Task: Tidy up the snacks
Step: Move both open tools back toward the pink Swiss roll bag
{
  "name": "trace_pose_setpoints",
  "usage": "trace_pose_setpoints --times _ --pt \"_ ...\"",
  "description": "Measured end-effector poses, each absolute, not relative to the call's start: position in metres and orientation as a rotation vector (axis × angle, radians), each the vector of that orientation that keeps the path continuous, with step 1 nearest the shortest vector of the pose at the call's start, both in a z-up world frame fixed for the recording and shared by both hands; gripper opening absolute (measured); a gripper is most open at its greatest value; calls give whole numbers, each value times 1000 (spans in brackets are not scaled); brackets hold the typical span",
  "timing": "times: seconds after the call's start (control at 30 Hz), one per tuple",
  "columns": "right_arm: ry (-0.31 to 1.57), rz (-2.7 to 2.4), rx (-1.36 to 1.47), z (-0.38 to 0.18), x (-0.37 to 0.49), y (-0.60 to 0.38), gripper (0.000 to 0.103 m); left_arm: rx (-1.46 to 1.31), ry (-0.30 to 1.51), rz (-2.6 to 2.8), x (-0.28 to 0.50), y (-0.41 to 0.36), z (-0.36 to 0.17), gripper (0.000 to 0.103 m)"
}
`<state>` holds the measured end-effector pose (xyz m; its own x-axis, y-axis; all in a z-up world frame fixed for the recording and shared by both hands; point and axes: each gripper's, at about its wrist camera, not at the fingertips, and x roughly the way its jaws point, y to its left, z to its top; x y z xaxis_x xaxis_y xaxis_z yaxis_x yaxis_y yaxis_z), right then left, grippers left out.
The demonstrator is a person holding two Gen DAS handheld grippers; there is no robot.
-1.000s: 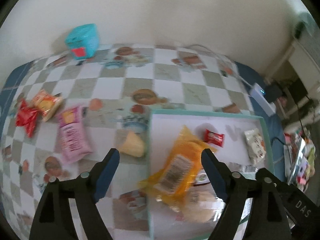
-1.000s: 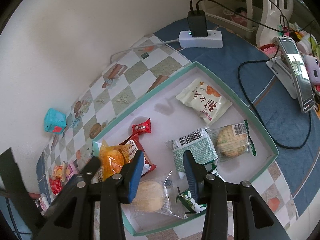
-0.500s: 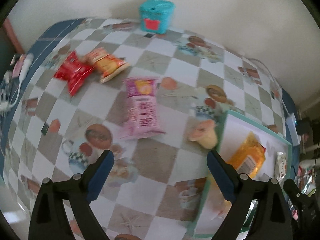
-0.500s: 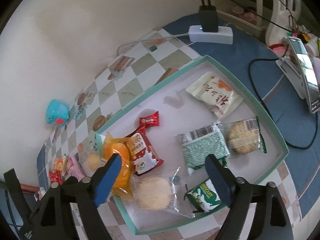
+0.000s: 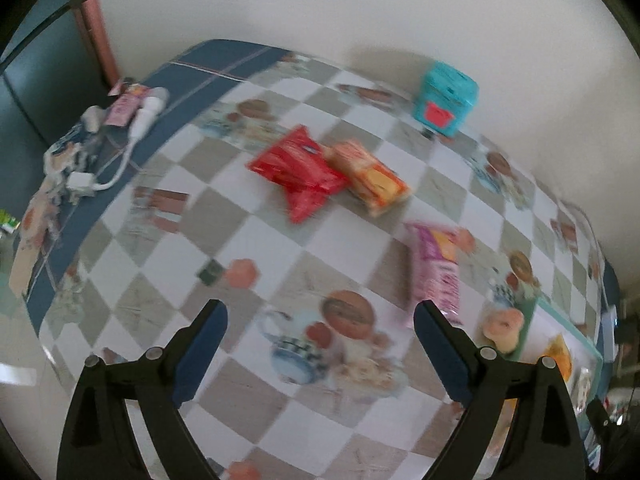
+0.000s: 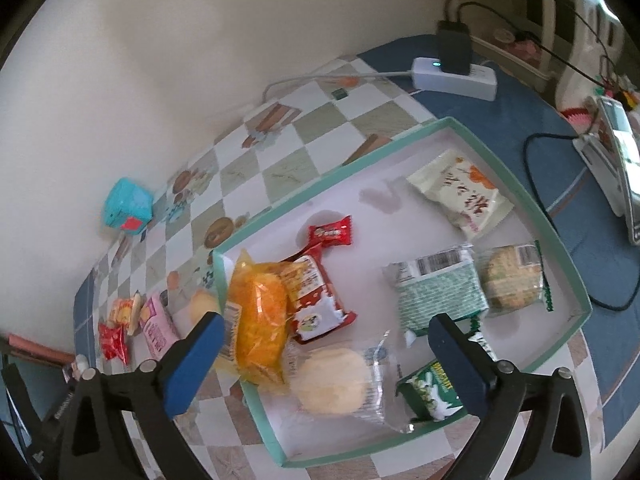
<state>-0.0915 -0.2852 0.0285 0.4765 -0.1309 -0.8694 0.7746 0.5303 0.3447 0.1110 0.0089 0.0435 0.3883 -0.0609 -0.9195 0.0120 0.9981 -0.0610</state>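
Note:
My left gripper (image 5: 318,308) hangs open and empty over the checkered tablecloth. Beyond it lie a red packet (image 5: 298,172), an orange packet (image 5: 372,178) and a pink packet (image 5: 436,276), with a pale round snack (image 5: 502,326) beside the tray's corner. My right gripper (image 6: 326,320) hovers over the near end of the teal-rimmed tray (image 6: 328,172), its jaws opening wide with nothing pressed between them. Under it lie an orange bag (image 6: 260,316), a red-and-white packet (image 6: 316,292), a clear-wrapped round cake (image 6: 334,380) and a green packet (image 6: 434,394).
A small red candy (image 6: 330,232), cream packet (image 6: 460,194), green-white packet (image 6: 438,288) and round biscuit (image 6: 512,278) also lie in the tray. A teal box (image 5: 446,98) stands by the wall. Power strip (image 6: 456,76), cables and a phone (image 6: 616,160) sit right of the tray.
My left gripper swung left from over the tray to over the loose packets on the cloth. My right gripper's jaws went from nearly shut to wide open.

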Motion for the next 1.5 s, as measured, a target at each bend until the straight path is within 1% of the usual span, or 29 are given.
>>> trace_pose_setpoints --times 0.37,0.8,1.0,1.5 --pt "928 -492 735 33 -57 -237 103 -131 1106 67 115 64 59 95" --pt "885 -342 688 37 -19 -190 103 -205 1131 107 122 98 48 95" --pt "929 -322 663 27 -3 -185 103 -192 1159 108 129 95 38 95" --pt "914 -301 613 20 27 -188 103 -142 1188 -27 150 39 30 95"
